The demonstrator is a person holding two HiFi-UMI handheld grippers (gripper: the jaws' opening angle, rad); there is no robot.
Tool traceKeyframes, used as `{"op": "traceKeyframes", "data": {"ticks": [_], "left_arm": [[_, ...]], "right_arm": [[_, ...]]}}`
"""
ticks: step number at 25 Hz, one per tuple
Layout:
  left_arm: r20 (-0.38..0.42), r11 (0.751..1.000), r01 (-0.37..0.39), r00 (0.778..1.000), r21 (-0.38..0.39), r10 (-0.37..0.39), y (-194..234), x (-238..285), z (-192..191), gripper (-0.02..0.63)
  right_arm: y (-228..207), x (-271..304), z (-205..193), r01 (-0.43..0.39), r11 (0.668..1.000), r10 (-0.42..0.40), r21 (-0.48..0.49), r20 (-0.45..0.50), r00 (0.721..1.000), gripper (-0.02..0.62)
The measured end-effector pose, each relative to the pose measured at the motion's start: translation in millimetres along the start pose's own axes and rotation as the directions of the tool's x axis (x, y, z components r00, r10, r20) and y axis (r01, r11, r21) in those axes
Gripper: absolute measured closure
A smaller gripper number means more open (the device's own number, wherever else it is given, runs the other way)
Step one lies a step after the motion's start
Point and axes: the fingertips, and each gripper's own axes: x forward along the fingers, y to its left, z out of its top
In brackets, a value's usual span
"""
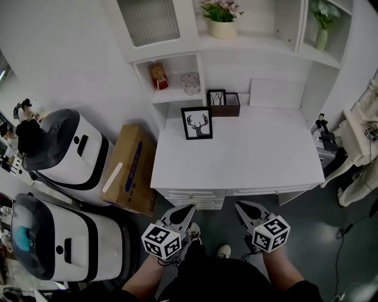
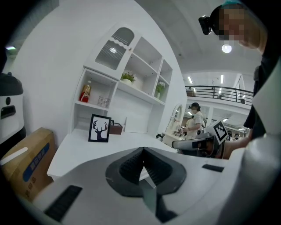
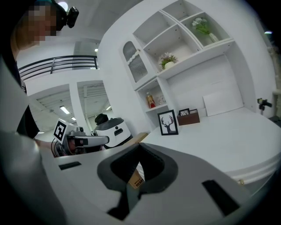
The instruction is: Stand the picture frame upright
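Risk I see: the deer picture frame (image 1: 196,122) already stands upright at the far left of the desk (image 1: 248,154), so a clumsy reach could knock it flat. My left gripper (image 1: 189,208) and right gripper (image 1: 240,207) hang off the near edge, jaws pressed together, empty.

The back of the picture frame (image 1: 196,122) faces away from every view, the small frame (image 1: 216,97) covers the brown box's (image 1: 232,105) left end, the potted flowers (image 1: 221,10) are cut by the upper edge, and the label on the red bottle (image 1: 158,76) is too small to read.
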Motion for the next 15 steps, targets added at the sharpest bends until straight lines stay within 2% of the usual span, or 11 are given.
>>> {"op": "traceKeyframes", "data": {"ticks": [15], "left_arm": [[0.008,1.000,0.001,1.000,-0.007,-0.001,-34,-4,-15,0.601]], "right_arm": [[25,-22,-11,-0.055,0.998,0.055,-0.029,-0.019,0.998,0.592]]}}
